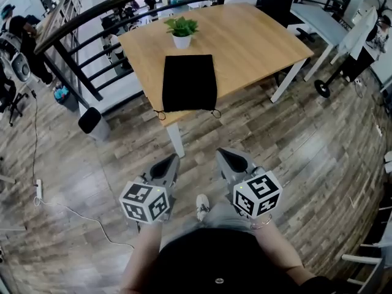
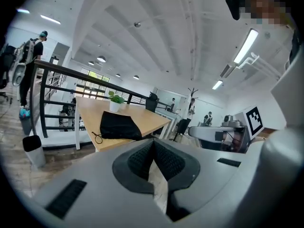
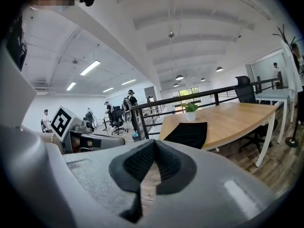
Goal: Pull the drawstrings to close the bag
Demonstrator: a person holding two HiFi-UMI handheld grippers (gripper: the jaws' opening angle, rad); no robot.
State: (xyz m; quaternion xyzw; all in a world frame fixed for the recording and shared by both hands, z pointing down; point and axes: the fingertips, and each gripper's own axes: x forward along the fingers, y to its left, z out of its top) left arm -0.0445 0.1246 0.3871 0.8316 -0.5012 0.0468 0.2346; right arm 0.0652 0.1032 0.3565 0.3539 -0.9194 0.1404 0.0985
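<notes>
Black bag [image 1: 189,82] lies flat on wooden table [image 1: 257,41], at near edge. Potted plant [image 1: 182,32] on table behind bag. Left gripper [image 1: 170,162], right gripper [image 1: 223,155] short of table, side by side, both jaws together, empty.

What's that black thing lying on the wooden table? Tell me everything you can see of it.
It is a black bag of soft-looking cloth, rectangular, lying flat on the wooden table, close to the edge nearest the camera. At that end a thin cord loop sticks out from each corner, and the cloth is not gathered. A potted plant stands just beyond its far end. Only the table touches it.
</notes>
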